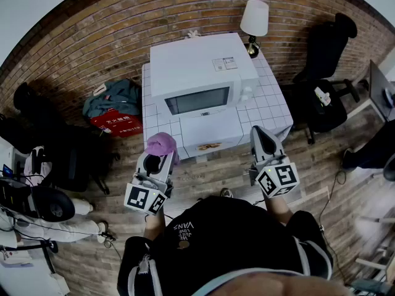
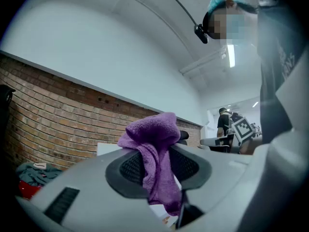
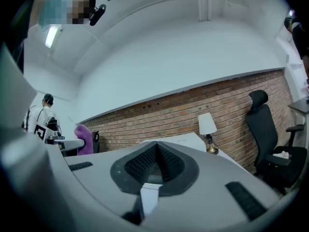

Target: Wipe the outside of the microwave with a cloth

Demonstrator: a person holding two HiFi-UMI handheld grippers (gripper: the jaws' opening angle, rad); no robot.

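A white microwave (image 1: 200, 79) stands on a small white tiled table (image 1: 274, 101) against the brick wall, door shut. My left gripper (image 1: 157, 156) is held in front of the table's left corner, shut on a purple cloth (image 1: 162, 144) that bunches above its jaws. In the left gripper view the purple cloth (image 2: 157, 156) hangs pinched between the pads. My right gripper (image 1: 262, 142) hovers in front of the table's right corner, jaws shut with nothing in them. In the right gripper view the microwave (image 3: 186, 141) shows beyond the closed pads, and the cloth (image 3: 83, 139) at far left.
A white lamp (image 1: 253, 22) stands at the table's back right corner. A black office chair (image 1: 324, 63) is to the right, a red bag with clothes (image 1: 114, 113) on the floor to the left. Another person (image 1: 43, 217) and equipment sit at far left.
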